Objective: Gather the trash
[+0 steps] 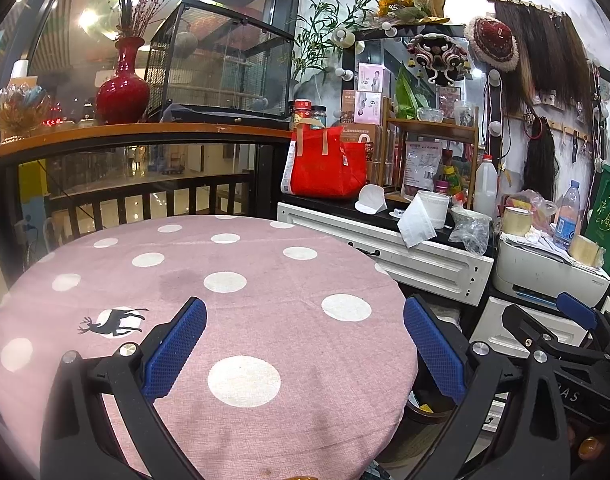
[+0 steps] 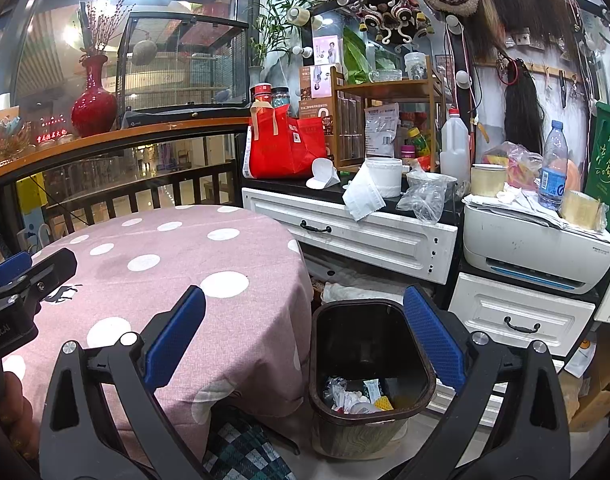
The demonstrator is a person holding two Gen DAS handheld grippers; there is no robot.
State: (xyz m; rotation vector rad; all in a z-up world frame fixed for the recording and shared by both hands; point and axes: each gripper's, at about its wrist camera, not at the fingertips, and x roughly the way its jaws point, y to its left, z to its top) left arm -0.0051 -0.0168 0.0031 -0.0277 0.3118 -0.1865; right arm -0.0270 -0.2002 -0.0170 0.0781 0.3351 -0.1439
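Left wrist view: left gripper (image 1: 305, 354) over pink table (image 1: 265, 280), jaws spread, empty. Right gripper (image 2: 305, 354) beyond table edge above trash bin (image 2: 329, 396), jaws spread, empty.

You have the round table (image 2: 153, 264) on your left and the trash bin (image 2: 369, 364) on the floor just beside it to the right, with scraps (image 2: 355, 394) inside. Behind the bin stands a cabinet (image 2: 357, 236); a printer (image 2: 537, 252) sits to its right.
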